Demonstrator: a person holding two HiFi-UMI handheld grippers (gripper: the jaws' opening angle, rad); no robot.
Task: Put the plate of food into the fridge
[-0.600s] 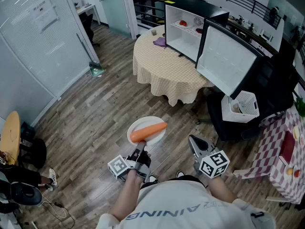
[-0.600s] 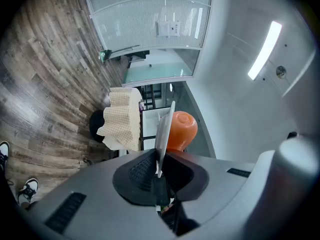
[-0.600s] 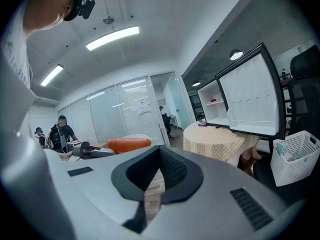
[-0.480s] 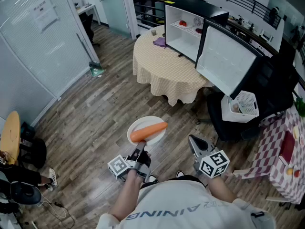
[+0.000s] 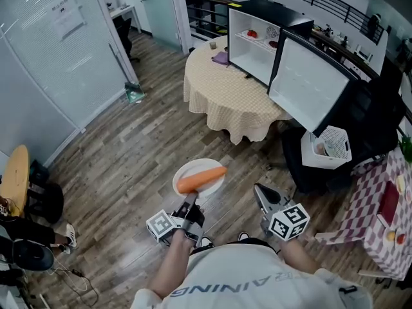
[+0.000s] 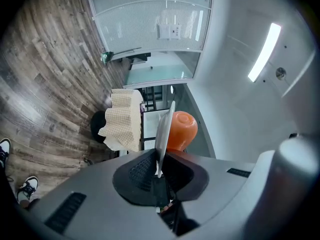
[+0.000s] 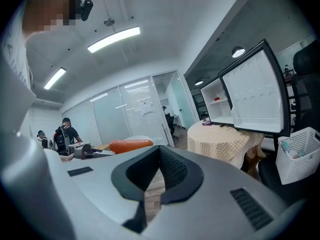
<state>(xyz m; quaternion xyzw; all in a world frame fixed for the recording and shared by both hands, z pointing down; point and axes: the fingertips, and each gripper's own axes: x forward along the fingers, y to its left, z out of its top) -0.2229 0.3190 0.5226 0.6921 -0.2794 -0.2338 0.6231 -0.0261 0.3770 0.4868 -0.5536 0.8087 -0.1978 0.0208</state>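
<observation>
Plate (image 5: 196, 165), white and round, one in number, held level above the wooden floor. It juts forward from the left gripper (image 5: 190, 205), whose jaws are closed on its near rim. One carrot (image 5: 201, 178) lies loose across it, unrestrained.

Right gripper (image 5: 261, 193): level with the left one and apart from it on its right. I see its jaws drawn together with nothing between them, and it carries no share of the plate's weight.

Fridge (image 5: 254, 28): one, white inside and dark outside, well ahead of both grippers and somewhat to the right. It stands on one round table (image 5: 225, 92) under a checked cloth. Its single door (image 5: 308, 85) hangs open toward me. A few small items sit on the upper shelf, too small from here for me to count with any confidence.

Hazards, in my judgement:
- The plate is pinched at one edge only, so its weight could pivot it downward in the jaws.
- Any tilt would let the carrot roll off, since nothing holds it.
- The open door stands near my line of approach, and a careless swing could knock the plate against it.
- I have open floor to cross first, and jolts in walking could loosen the grip.
</observation>
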